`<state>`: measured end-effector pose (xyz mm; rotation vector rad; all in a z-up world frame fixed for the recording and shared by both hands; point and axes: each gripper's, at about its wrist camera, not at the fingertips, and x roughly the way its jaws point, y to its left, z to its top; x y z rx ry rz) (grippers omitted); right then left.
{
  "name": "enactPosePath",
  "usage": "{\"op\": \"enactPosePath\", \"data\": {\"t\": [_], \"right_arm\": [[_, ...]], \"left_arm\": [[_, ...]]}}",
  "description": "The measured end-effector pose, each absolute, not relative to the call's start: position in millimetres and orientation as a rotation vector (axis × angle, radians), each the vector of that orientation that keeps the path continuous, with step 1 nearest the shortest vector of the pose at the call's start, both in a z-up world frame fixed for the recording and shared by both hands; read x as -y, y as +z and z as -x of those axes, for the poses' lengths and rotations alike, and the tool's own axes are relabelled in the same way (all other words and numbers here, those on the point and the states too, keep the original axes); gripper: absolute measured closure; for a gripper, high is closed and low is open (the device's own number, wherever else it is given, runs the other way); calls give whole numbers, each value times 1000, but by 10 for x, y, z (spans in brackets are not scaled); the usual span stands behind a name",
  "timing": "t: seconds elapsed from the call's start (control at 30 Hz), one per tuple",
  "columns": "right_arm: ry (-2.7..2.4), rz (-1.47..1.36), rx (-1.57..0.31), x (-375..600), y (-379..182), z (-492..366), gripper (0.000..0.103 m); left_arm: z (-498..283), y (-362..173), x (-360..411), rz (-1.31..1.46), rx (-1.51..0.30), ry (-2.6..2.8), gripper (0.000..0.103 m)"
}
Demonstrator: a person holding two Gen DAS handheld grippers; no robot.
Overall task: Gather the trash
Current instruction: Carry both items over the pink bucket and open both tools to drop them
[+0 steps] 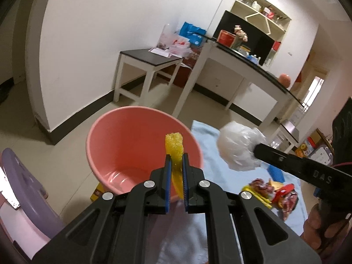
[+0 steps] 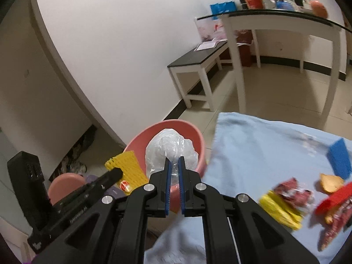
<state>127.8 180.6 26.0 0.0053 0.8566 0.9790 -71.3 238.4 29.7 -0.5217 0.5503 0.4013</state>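
Left claw (image 1: 176, 160) pinches yellow mesh (image 1: 175, 142); right claw (image 2: 173, 164) clamps plastic bag (image 2: 169, 148) above basin (image 2: 191, 129).

A low black-topped white bench (image 1: 151, 62) stands by the white wall, near a long black-topped white table (image 2: 279, 19).

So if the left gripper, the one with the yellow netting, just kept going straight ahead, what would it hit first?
Most likely the pink basin: the left gripper, clamped on the yellow foam net, points down into its open mouth. Depth is hard to judge in this view.
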Motion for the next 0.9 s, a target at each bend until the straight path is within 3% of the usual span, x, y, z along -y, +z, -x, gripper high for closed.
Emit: {"op": "enactPosePath", "data": {"t": [0.3,0.37,0.53,0.6,0.9], "right_arm": [[955,47,-933,-2273,-91,-1328,95],[952,48,-944,-2337,-146,-1331,90],[969,58,-949,-2402,-214,-1374,75],[971,60,-942,-2379,-197,-1358,66],[979,43,-896,-2091,-30,-1243,57]], "left_arm": [[621,100,-2536,506,-580,435,94],[597,67,-2566,508,-592,440,93],[602,12,-2660,555,-601,439,73],[629,-3,-2708,581,-594,440,72],[756,84,-2648,585,-551,414,72]]}}
